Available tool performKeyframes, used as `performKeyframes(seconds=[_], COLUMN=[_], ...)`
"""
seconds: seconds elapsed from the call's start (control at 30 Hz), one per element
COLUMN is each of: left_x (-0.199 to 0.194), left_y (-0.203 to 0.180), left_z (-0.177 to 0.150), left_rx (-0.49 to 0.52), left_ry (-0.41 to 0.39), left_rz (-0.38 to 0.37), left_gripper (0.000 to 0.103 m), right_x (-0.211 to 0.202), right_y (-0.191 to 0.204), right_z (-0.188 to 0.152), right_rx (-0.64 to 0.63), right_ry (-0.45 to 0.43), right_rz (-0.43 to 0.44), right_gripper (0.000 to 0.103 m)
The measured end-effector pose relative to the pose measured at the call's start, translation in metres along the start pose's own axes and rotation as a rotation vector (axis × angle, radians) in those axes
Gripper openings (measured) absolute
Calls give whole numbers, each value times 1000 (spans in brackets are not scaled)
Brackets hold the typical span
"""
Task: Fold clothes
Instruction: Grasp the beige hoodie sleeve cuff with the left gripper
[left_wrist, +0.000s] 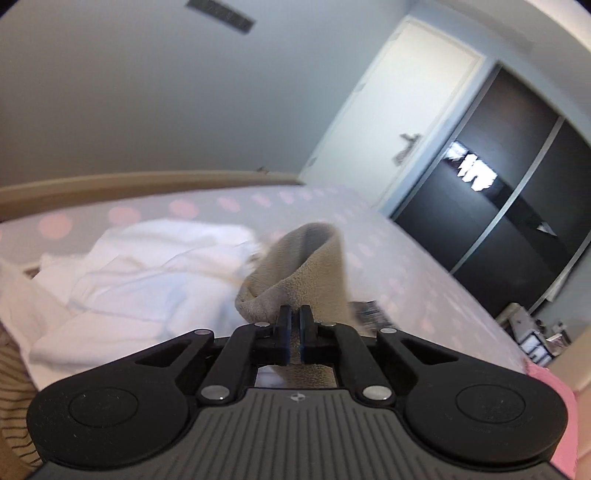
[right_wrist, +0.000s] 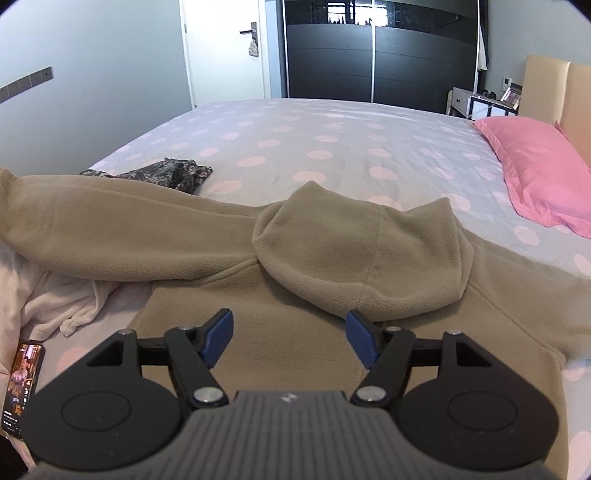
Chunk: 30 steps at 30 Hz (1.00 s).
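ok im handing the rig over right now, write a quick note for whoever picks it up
Left gripper: jaws shut on a lifted piece of the tan hoodie.
Right gripper: jaws open, empty, above the hoodie body just below the hood.
Hoodie lies spread on the dotted bed, one sleeve stretched out to the left. White clothes are heaped beside it, a dark patterned garment further off, a phone at the bed edge.
Done: hoodie laid out.
Left: fold it, then the rest.
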<state>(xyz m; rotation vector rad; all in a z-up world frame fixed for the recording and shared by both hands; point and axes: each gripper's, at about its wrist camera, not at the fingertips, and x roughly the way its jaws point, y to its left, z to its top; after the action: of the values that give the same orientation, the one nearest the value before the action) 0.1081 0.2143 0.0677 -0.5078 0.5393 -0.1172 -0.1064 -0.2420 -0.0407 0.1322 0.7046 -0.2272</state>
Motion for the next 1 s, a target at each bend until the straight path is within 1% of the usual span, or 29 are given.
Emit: performKeyframes(seconds=[0.13, 0.3, 0.4, 0.47, 0.57, 0.63, 0.67, 0.7, 0.73, 0.8, 0.9, 1.0], left_x=[-19, -28, -25, -18, -3, 4, 7, 9, 11, 12, 12, 12], left_y=[-50, -123, -156, -164, -160, -148, -138, -125, -114, -86, -43, -6], left_z=[-3, -23, -36, -39, -39, -36, -34, -31, -26, -15, 1, 6], left_rx=[108, 276, 346, 348, 317, 290, 270, 243, 211, 127, -6, -106], left_ry=[-25, -17, -3, 16, 53, 64, 64, 63, 60, 48, 39, 44], left_rz=[-131, -283, -326, -319, -270, -222, -189, -155, -120, -36, 66, 148], left_gripper=[0, 0, 0, 0, 0, 0, 2, 7, 11, 22, 25, 28], right_x=[3, 7, 8, 9, 10, 10, 10, 11, 10, 10, 10, 11], right_y=[-2, -6, -13, -18, -25, -29, -30, -31, -31, -30, -29, -25], right_z=[4, 8, 10, 9, 8, 7, 7, 6, 5, 4, 3, 2], right_rx=[9, 30, 68, 91, 125, 141, 148, 154, 156, 158, 155, 142], right_ry=[24, 52, 67, 82, 107, 118, 122, 127, 130, 135, 140, 145], right_rz=[-40, -84, -92, -99, -106, -103, -100, -98, -96, -91, -80, -74], right_gripper=[70, 70, 70, 70, 70, 70, 70, 70, 70, 70, 71, 71])
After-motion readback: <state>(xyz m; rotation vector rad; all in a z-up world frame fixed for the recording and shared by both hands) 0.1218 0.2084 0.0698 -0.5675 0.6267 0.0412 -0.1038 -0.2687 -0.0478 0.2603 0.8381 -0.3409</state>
